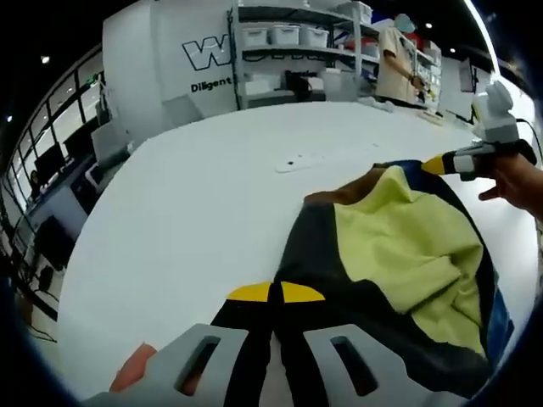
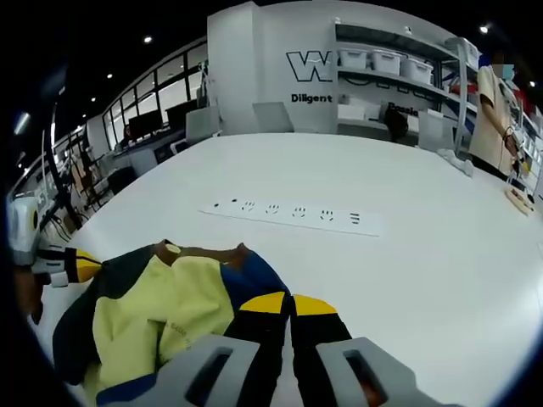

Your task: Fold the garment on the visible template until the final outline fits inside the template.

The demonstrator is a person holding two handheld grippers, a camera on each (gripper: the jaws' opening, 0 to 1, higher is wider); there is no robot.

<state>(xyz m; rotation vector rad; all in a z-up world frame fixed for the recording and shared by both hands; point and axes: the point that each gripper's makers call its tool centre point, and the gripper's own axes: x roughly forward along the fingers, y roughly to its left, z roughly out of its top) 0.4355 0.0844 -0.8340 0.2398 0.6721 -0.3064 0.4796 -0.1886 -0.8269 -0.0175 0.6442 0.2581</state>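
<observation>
The garment (image 1: 399, 254), a dark jacket with a pale yellow lining, lies bunched on the white bench (image 1: 195, 220), lining side up. In the left gripper view the left tongs (image 1: 276, 292) have their yellow-tipped jaws pressed together over dark cloth at one edge of the garment, so they appear to be clamped on it. In the right gripper view the right tongs (image 2: 290, 303) are likewise closed, with dark fabric pinched between the tips at the opposite edge. Each pair of tongs also shows in the other's view, at the far end of the jacket, with a hand (image 1: 517, 182) behind it. A white power strip (image 2: 293, 216) lies on the bench beyond the garment, apart from it. No template outline can be made out under or around the cloth.

The step in hand looks like an early one: both edges are held, but the jacket is crumpled and not yet flat. The next move probably calls for drawing the two held edges apart to tension the cloth, then laying it smooth before any fold is made.
</observation>
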